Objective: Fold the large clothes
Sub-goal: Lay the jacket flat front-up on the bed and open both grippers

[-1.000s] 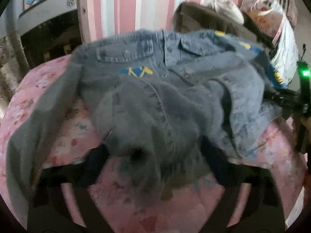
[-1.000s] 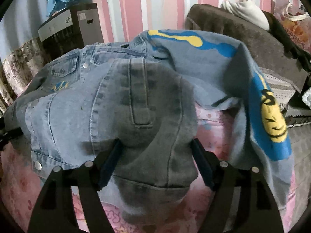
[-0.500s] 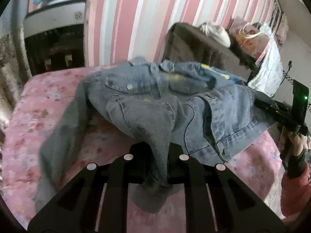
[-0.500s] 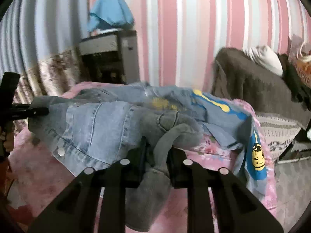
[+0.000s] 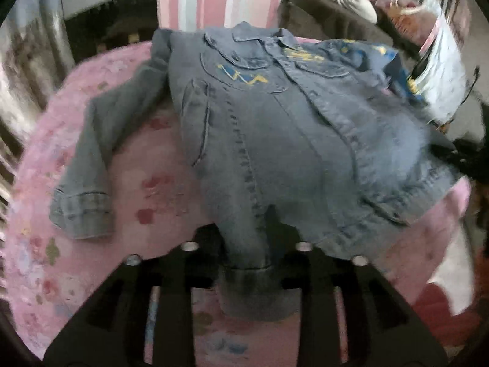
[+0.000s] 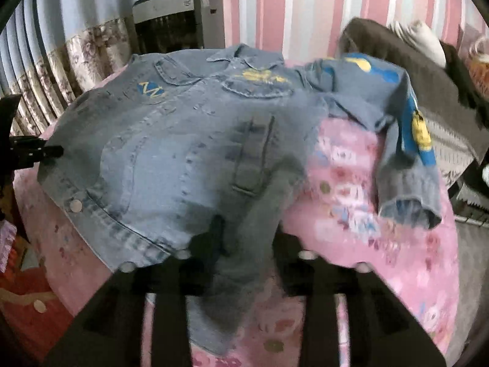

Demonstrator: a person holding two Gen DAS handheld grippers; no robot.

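**Two claws loosening on the hem of a spread jacket**

Two things fill your views: the pink floral bed (image 5: 146,183) and the denim jacket (image 5: 290,140) lying across the middle of it, front side up, collar toward the striped wall at the top of the frame. A second ago the jacket was bunched in a heap; now its body is drawn out flatter toward you, and both sleeves lie out on the bed, one at the left of the left wrist view (image 5: 82,202), one at the right of the right wrist view (image 6: 409,195).

Your left claw (image 5: 249,253) and right claw (image 6: 244,260) each have a bundle of hem cloth between the fingers at the bottom of their frames. Both pinched hard half a second ago and have just been opening. The cloth still fills each gap, so the hold looks loosened, not yet dropped.

That suggests the spreading pull is ending. Folding the sleeves inward probably comes next.
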